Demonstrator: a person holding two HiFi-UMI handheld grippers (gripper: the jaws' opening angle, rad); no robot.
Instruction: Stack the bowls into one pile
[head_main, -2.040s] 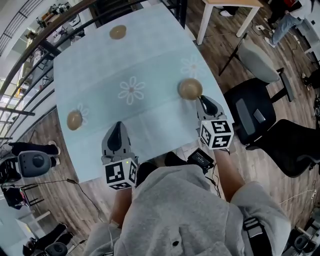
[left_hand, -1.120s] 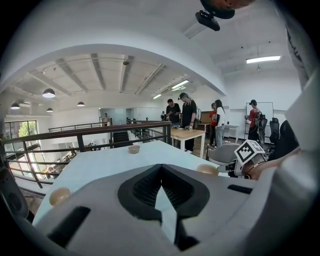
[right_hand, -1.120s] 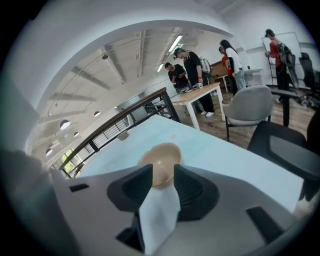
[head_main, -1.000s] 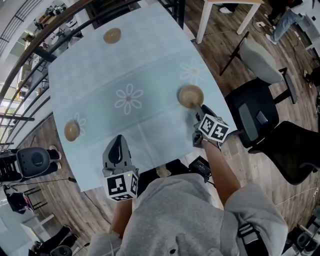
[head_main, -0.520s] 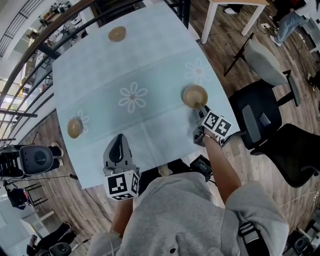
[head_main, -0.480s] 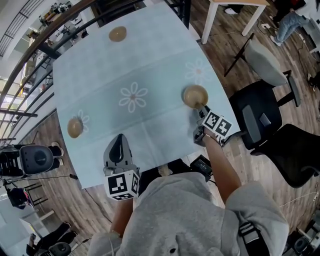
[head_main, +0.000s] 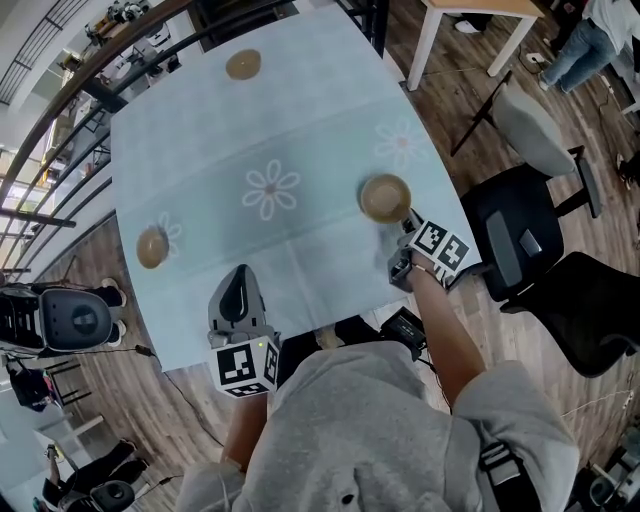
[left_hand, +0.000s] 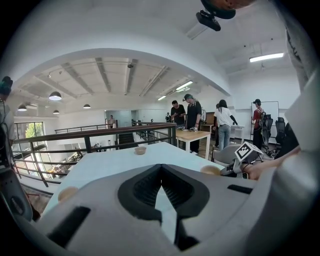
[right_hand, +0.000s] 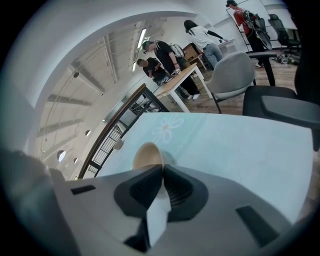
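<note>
Right gripper (right_hand: 162, 169) is on it: jaws pinched together over the near rim of the right-hand bowl (head_main: 385, 198), which sits tipped up just beyond the fingertips near the table's right edge, beside a printed daisy (head_main: 401, 143). Left gripper (left_hand: 161, 169) hangs over the near edge of the table (head_main: 300, 120), jaws closed tip to tip with nothing between them. That's 1 bowl in a grip and 2 more out on the pale blue cloth, well apart: the left bowl (head_main: 152, 246) close to the left edge next to another daisy, and the far bowl (head_main: 243, 65) up at the far end. No pile yet, all 3 bowls stand separate. People stand round a wooden table (left_hand: 192, 134) in the background.
</note>
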